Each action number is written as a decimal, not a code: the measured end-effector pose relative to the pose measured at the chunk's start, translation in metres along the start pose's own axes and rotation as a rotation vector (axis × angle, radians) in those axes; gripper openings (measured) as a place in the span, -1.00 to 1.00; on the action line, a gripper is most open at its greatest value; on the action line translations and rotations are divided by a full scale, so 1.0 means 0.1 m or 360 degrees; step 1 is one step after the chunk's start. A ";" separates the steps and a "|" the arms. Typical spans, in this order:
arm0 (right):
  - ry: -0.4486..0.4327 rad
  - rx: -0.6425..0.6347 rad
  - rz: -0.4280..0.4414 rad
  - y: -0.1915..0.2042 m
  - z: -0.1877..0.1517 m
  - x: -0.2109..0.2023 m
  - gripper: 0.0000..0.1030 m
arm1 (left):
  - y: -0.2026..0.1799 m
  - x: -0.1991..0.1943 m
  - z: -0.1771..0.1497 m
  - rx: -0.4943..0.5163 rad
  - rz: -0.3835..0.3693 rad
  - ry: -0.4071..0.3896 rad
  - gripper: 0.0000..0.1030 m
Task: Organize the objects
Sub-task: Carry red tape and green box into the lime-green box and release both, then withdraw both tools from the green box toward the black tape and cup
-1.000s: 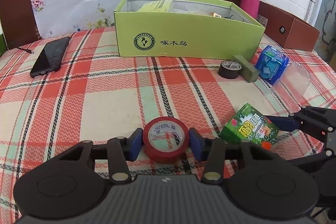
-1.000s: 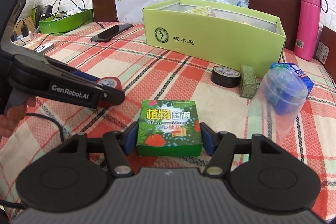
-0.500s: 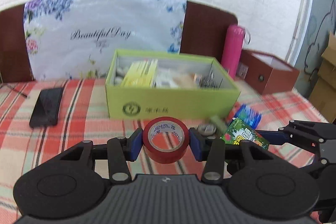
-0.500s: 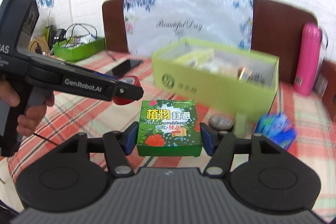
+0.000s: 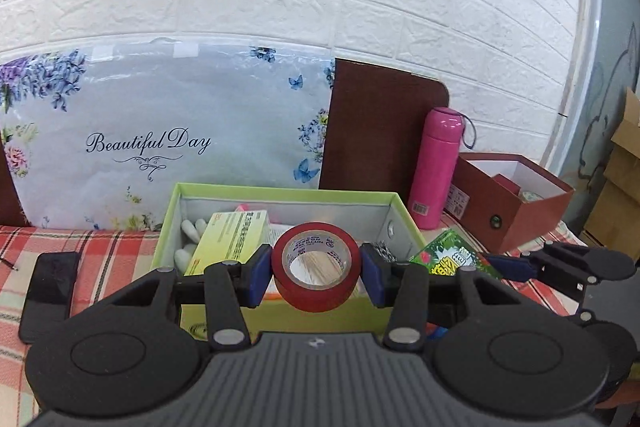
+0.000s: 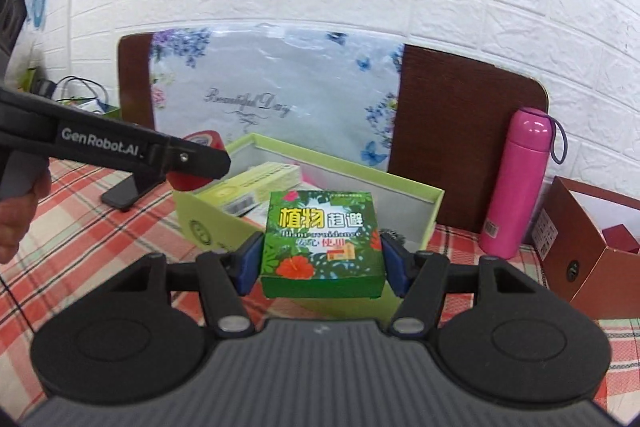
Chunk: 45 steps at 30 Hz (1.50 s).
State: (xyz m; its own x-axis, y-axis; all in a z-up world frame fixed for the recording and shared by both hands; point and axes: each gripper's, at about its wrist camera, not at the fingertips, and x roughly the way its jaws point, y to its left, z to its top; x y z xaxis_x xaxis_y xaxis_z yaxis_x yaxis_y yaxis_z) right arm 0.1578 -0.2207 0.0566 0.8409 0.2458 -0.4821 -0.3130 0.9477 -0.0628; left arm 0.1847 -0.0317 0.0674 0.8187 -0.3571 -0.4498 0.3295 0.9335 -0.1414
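Note:
My left gripper (image 5: 316,269) is shut on a red tape roll (image 5: 316,287) and holds it in the air over the front of the open lime-green box (image 5: 280,193). My right gripper (image 6: 322,263) is shut on a small green printed box (image 6: 322,247), held in the air in front of the lime-green box (image 6: 416,203). In the left wrist view the green printed box (image 5: 452,257) and the right gripper show at the right. In the right wrist view the left gripper's arm (image 6: 120,151) and the red tape (image 6: 196,181) show at the left. The lime-green box holds a yellow-green carton (image 5: 232,235) and small items.
A pink bottle (image 5: 438,167) and an open brown box (image 5: 516,203) stand right of the lime-green box. A black phone (image 5: 50,293) lies on the plaid cloth (image 5: 100,251) at the left. A floral panel (image 5: 160,131) and brown board lean on the brick wall behind.
Both grippers rose from the cloth and moved forward, carrying the red tape and the green printed box up to the lime-green box.

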 end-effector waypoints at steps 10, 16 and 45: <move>0.0089 0.0098 -0.0065 -0.30 0.08 0.68 0.17 | 0.04 0.67 0.20 -0.0034 0.0045 0.0094 -0.04; 0.0147 0.0058 -0.0030 -0.31 0.01 0.94 0.39 | 0.07 0.95 0.11 0.0009 0.0089 0.0126 0.28; -0.0236 0.0000 -0.0073 -0.04 0.01 -0.33 1.00 | -0.22 -0.09 -0.02 0.0054 0.0129 -0.0001 0.54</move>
State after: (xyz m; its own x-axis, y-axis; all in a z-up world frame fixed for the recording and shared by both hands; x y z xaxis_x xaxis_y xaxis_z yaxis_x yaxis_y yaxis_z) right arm 0.1317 -0.2326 0.0740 0.9104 0.2297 -0.3442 -0.2727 0.9586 -0.0815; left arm 0.1689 -0.0487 0.0730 0.8437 -0.2803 -0.4579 0.2777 0.9578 -0.0745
